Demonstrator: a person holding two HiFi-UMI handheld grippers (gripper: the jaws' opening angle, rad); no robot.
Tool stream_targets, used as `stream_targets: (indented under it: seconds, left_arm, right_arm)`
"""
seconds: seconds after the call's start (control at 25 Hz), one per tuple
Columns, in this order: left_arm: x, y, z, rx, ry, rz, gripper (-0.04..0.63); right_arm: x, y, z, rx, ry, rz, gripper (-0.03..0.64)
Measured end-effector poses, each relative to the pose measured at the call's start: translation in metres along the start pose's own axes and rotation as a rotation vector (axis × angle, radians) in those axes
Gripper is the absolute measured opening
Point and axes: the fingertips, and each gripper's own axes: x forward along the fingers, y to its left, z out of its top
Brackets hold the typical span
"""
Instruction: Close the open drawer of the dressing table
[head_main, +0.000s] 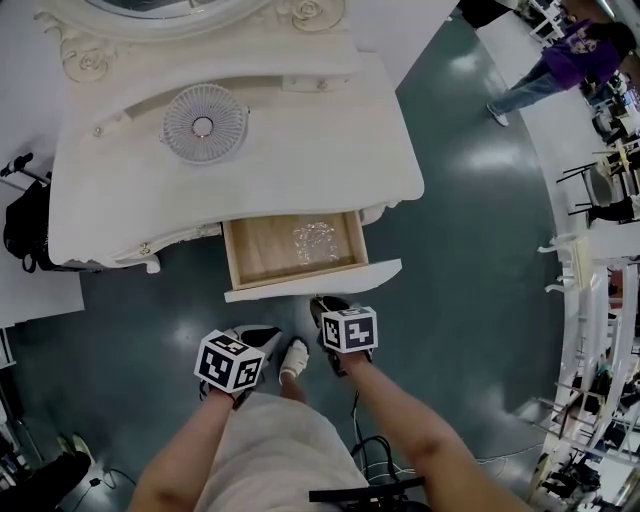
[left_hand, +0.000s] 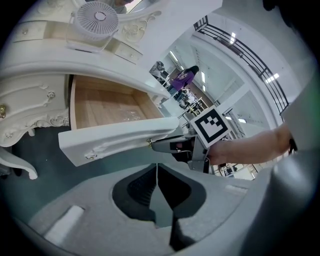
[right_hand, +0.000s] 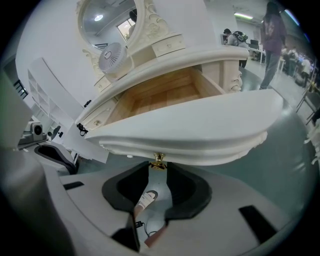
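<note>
The white dressing table (head_main: 330, 150) has its wooden drawer (head_main: 265, 252) pulled out towards me. The drawer's curved white front (right_hand: 190, 130) fills the right gripper view. My right gripper (right_hand: 158, 167) is at the small gold knob (right_hand: 158, 159) under that front, its two fingertips closed on either side of the knob. In the head view the right gripper (head_main: 324, 303) sits right at the drawer front (head_main: 312, 279). My left gripper (left_hand: 157, 165) is shut on nothing, lower and to the left (head_main: 255, 340), apart from the drawer front (left_hand: 115, 135).
A small round fan (head_main: 204, 123) stands on the table top. Something clear and crumpled (head_main: 318, 240) lies inside the drawer. A person in purple (head_main: 565, 55) stands far off at the upper right. White racks (head_main: 585, 330) line the right side.
</note>
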Motion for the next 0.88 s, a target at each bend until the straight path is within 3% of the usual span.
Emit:
stream_targets:
  seconds: [0.88]
  left_arm:
    - [0.005,0.029,0.028,-0.028,-0.027,0.014,0.011]
  right_arm:
    - [0.021,-0.003,0.052,-0.024,-0.030,-0.014,0.121]
